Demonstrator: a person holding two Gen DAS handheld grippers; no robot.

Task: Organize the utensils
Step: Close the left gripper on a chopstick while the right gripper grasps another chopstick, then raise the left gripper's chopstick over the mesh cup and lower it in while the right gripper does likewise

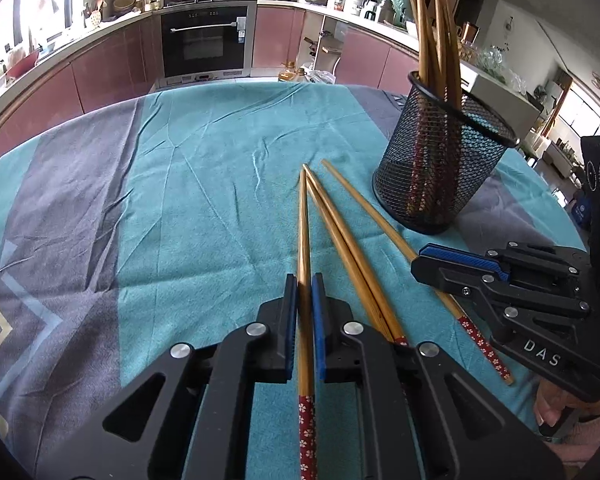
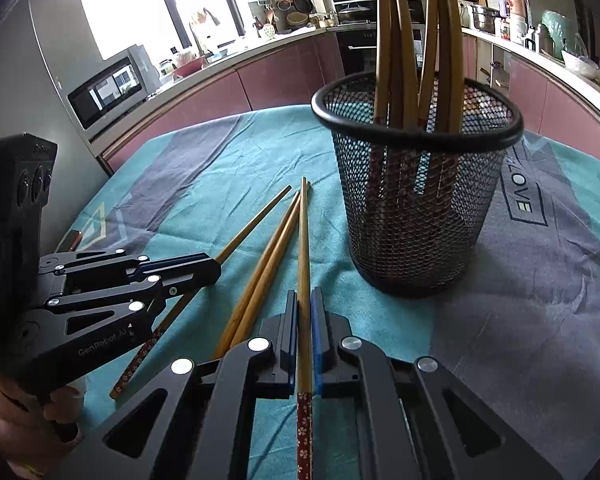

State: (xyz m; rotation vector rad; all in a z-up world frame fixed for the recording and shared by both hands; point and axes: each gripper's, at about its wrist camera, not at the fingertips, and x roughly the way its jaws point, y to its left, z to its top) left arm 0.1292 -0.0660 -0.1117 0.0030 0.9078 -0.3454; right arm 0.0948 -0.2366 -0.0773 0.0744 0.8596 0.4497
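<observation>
Several wooden chopsticks with red flowered ends lie on the teal cloth. My left gripper point(image 1: 304, 280) is shut on the leftmost chopstick point(image 1: 302, 216), which runs forward between its blue pads. My right gripper point(image 2: 304, 294) is shut on the rightmost chopstick point(image 2: 303, 232) in the same way. Each gripper shows in the other's view: the right gripper point(image 1: 418, 258) over its chopstick point(image 1: 364, 200), and the left gripper point(image 2: 218, 266) over its chopstick point(image 2: 256, 220). Two loose chopsticks point(image 1: 340, 232) point(image 2: 268, 256) lie between them. A black mesh cup point(image 1: 440, 168) point(image 2: 416, 208) stands beyond, holding several chopsticks upright.
The table wears a teal and grey cloth point(image 1: 200, 160) with creases. A person's hand point(image 2: 20, 400) grips the left gripper's handle. Past the far table edge run pink kitchen cabinets point(image 1: 112, 64) and an oven point(image 1: 208, 40).
</observation>
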